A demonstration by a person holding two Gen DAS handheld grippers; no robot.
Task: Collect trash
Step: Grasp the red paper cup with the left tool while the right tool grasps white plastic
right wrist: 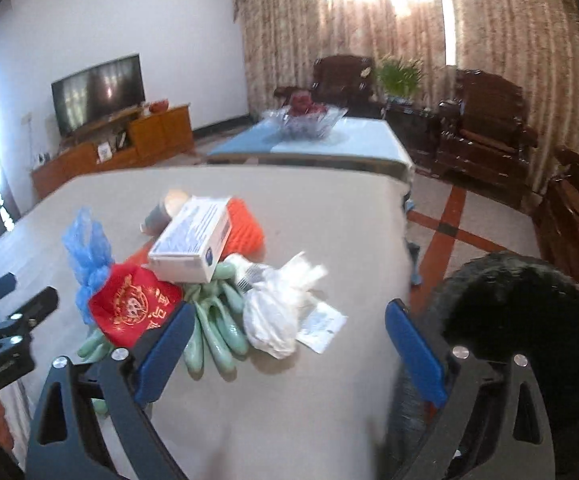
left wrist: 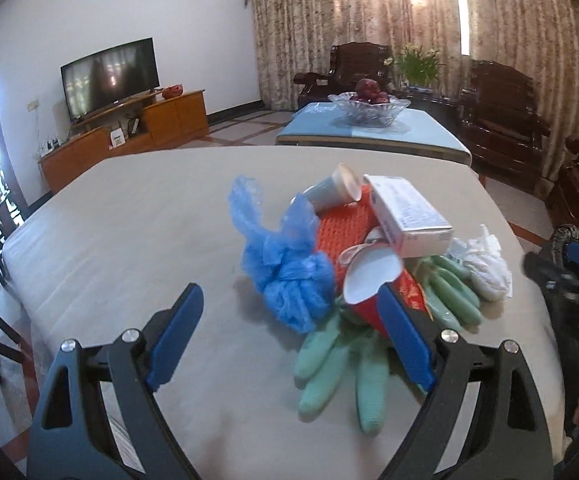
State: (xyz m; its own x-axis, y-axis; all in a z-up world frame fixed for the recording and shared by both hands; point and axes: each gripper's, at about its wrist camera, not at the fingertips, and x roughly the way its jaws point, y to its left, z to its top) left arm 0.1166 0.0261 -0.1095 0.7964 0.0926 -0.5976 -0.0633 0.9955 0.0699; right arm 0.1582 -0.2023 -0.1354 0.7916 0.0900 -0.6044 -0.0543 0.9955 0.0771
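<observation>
A pile of trash lies on the beige table [left wrist: 129, 216]: a crumpled blue plastic bag [left wrist: 285, 264], a red paper cup [left wrist: 369, 284], a grey cup [left wrist: 329, 192], a white carton [left wrist: 405, 216], an orange mesh piece [left wrist: 341, 228], green rubber gloves [left wrist: 341, 364] and a white plastic bag [left wrist: 485, 264]. My left gripper [left wrist: 289, 336] is open just in front of the blue bag and red cup. My right gripper [right wrist: 289, 344] is open in front of the white bag [right wrist: 277, 316] and gloves [right wrist: 213, 332], beside the red cup [right wrist: 133, 308] and carton [right wrist: 193, 240].
A black bin [right wrist: 521, 320] stands off the table's right edge, next to my right gripper. A small white sachet [right wrist: 321, 326] lies by the white bag. Beyond are a coffee table with a glass fruit bowl [left wrist: 369, 108], dark wooden chairs [left wrist: 497, 116] and a TV stand [left wrist: 129, 136].
</observation>
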